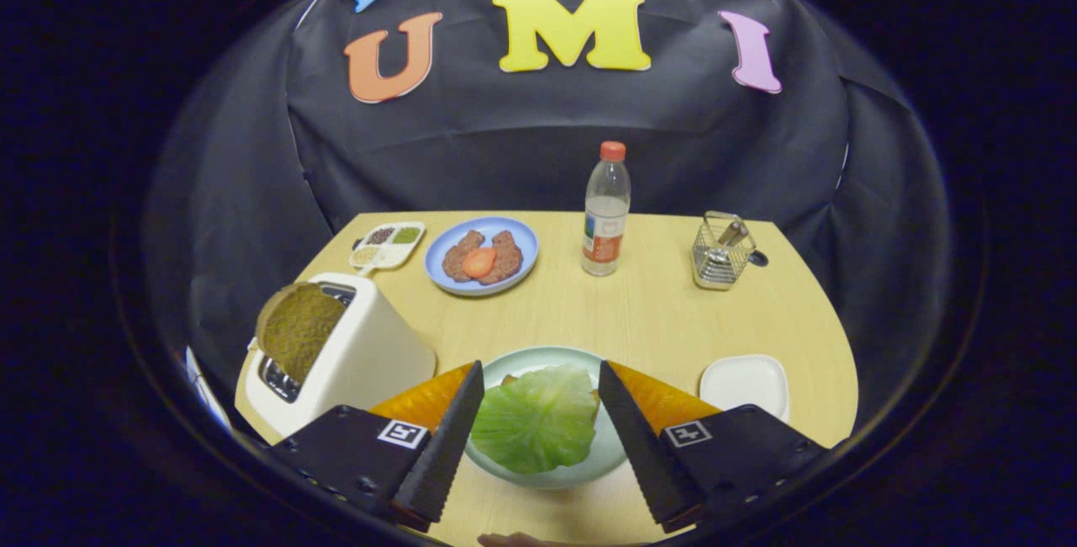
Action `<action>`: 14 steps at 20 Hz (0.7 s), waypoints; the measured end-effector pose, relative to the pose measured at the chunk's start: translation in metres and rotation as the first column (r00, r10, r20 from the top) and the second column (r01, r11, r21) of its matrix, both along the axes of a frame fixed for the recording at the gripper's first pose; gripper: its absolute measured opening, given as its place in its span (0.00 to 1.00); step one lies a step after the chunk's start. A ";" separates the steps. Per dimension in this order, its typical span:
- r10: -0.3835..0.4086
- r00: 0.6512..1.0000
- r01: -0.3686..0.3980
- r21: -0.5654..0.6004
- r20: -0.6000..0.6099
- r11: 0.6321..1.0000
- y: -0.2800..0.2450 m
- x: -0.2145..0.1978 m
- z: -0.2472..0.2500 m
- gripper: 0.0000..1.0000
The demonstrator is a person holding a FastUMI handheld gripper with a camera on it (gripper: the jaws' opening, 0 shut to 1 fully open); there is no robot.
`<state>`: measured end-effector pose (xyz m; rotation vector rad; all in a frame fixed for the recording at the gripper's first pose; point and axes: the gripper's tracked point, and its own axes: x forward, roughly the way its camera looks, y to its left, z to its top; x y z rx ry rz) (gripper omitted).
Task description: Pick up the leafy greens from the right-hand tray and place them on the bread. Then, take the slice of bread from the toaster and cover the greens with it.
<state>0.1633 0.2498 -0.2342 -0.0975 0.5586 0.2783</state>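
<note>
To the left of the gripper (pixel 538 425), a white toaster (pixel 353 353) stands on the wooden surface (pixel 639 320), with a brown slice of bread (pixel 299 330) sticking up out of its slot and leaning toward the toaster's outer side. Beyond the toaster, farther from the gripper, lies a small white divided dish (pixel 387 245) with dark, green and pale fillings. Just right of that, well ahead of the fingers, a blue plate (pixel 481 256) carries two brown patties (pixel 484 257) with an orange-red slice (pixel 479 262) on top. The gripper hangs with its fingers spread wide apart, pinching nothing. Between them sits a pale green plate (pixel 538 358), and on it the leafy greens (pixel 535 418) lie spread over a piece of bread (pixel 510 379), of which a brown edge peeks out at the far side. Farther ahead and slightly right stands a clear water bottle (pixel 606 210) with a red cap. Right of the right finger rests a small white tray (pixel 745 385), and beyond it, near the far edge, a wire holder (pixel 721 251) with utensils inside.
</note>
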 end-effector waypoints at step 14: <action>0.081 0.967 -0.099 0.062 0.242 0.993 0.101 -0.061 0.103 0.95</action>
